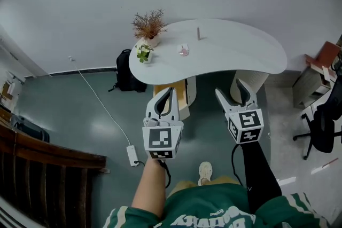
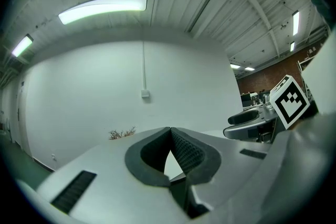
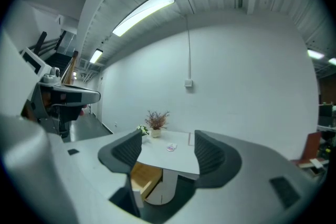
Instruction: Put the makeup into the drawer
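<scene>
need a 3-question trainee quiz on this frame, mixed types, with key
1. True or false: the right hand-held gripper has its jaws apart with nothing held.
2. The pink makeup lies: A) on the table; B) in the drawer; C) on the floor.
3. Fill in: the left hand-held gripper's jaw tips are ____.
Key: 1 true; 2 A; 3 together.

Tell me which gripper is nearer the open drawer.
Left, judging by the head view. The left gripper, jaws shut, hangs right beside the drawer, overlapping its left edge. The right gripper, jaws open, is farther off on the drawer's right side.
</scene>
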The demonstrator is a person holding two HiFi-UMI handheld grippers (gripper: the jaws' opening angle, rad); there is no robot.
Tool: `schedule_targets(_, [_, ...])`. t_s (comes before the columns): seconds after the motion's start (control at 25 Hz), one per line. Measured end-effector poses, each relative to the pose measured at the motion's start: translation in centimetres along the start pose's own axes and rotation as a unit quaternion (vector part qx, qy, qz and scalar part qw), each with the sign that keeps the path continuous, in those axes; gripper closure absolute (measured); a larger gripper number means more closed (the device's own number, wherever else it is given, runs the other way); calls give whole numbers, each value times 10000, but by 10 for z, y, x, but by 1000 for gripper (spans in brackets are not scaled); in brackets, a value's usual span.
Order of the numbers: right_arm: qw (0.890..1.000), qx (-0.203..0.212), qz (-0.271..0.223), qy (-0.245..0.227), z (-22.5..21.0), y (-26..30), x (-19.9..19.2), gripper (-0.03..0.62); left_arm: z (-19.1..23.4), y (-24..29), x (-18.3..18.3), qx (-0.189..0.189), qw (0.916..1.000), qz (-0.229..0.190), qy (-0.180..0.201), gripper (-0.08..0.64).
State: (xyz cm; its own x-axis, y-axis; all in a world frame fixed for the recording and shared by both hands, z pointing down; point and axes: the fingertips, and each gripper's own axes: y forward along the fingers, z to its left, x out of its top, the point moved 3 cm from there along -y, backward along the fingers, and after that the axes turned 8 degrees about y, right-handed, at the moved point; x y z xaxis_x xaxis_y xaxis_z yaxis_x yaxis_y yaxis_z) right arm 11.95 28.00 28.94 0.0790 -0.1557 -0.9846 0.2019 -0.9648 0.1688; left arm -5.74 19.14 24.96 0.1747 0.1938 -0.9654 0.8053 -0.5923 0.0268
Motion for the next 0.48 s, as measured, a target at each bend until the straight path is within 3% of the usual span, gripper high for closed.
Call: schedule_targets(0.48, [9998, 179, -27, 106, -47, 69, 9, 275, 10, 82, -2, 45, 9999, 78, -68, 560])
